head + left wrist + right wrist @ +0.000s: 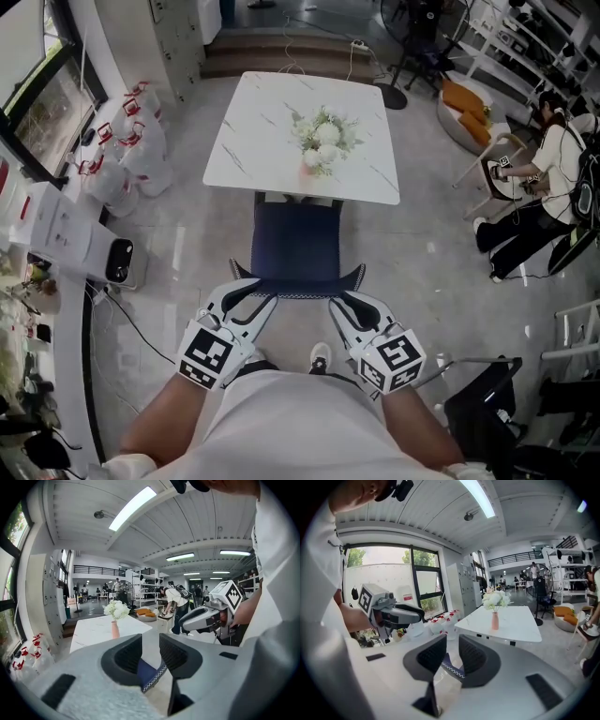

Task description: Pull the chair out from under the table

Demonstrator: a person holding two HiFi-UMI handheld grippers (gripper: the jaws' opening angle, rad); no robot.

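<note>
Squarely, chair front toward table, backrest crosswise

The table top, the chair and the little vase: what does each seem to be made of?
The table top is white with grey veins and a soft sheen: marble or a marble-look slab. The chair is dark blue and matte, probably woven fabric, with white-patterned trim at its edge. The vase is pink and smooth, perhaps ceramic; too small to be sure.

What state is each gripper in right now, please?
Left gripper: open, with the chair edge between its jaws, not clamped.
Right gripper: open, with the chair edge between its jaws too.
</note>
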